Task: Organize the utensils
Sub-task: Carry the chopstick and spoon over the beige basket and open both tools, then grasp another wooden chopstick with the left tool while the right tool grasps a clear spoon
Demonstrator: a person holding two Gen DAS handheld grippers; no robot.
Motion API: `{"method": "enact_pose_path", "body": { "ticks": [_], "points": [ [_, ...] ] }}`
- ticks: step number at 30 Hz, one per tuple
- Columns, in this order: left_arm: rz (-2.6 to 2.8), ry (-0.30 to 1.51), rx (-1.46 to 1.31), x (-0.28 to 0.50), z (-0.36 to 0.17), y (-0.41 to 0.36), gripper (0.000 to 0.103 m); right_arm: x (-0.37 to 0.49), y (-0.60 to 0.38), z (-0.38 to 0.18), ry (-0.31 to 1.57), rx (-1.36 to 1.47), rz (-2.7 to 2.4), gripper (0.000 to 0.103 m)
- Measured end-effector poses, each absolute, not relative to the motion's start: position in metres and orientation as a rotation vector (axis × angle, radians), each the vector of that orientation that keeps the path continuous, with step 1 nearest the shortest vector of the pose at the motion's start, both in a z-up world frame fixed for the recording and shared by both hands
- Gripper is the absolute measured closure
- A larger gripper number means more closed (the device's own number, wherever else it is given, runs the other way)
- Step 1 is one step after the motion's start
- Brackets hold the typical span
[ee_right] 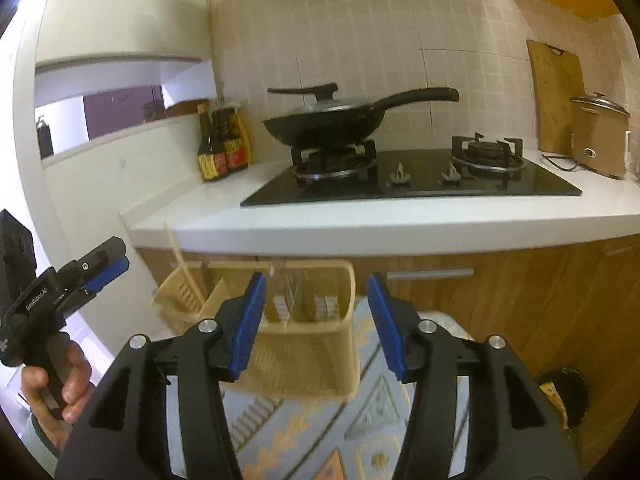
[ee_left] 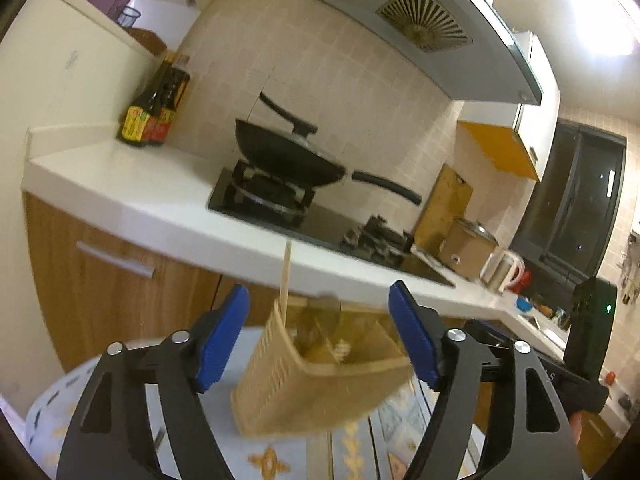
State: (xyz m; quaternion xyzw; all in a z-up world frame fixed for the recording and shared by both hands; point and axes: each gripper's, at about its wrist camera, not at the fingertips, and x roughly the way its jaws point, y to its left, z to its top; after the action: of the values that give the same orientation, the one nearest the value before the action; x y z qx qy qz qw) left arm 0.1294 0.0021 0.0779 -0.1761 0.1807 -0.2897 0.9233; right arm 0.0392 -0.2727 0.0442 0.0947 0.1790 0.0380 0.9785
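A beige slatted utensil holder point(ee_left: 320, 384) stands on a patterned tablecloth point(ee_left: 260, 456), with a wooden chopstick point(ee_left: 285, 280) sticking up from its left end. My left gripper point(ee_left: 320, 340) is open and empty just short of it. In the right wrist view the holder point(ee_right: 308, 344) shows its compartments and the chopstick point(ee_right: 178, 252). My right gripper point(ee_right: 316, 324) is open and empty, close in front of the holder. The left gripper point(ee_right: 100, 276) also shows there at the left, held by a hand.
Behind is a white counter point(ee_right: 360, 224) with a black gas hob point(ee_right: 412, 184), a lidded black wok point(ee_right: 332, 120), sauce bottles point(ee_right: 222, 148), a cutting board point(ee_right: 556, 100) and a rice cooker point(ee_right: 598, 136). Wooden cabinets point(ee_right: 520, 300) stand below.
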Motion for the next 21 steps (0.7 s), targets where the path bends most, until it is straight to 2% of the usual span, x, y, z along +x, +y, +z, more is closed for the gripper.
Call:
{"method": "enact_pose_path", "body": {
  "ticks": [11,16,18,21],
  "points": [
    [-0.609,0.539,-0.207,0.055,0.056,0.003,0.028,-0.021,-0.244,0.01,0.521,0.19,0.088,0.054],
    [-0.599,0.683,-0.074,0.027,0.029,-0.012,0.03,-0.034,-0.232,-0.026,0.673,0.195,0.108,0.055],
    [-0.601,0.739,-0.036,0.018,0.016,-0.017,0.032,-0.037,-0.229,-0.042,0.733,0.209,0.121,0.062],
    [-0.611,0.821,0.002,0.012,-0.002,-0.025,0.038,-0.042,-0.227,-0.061,0.799,0.245,0.157,0.067]
  ]
}}
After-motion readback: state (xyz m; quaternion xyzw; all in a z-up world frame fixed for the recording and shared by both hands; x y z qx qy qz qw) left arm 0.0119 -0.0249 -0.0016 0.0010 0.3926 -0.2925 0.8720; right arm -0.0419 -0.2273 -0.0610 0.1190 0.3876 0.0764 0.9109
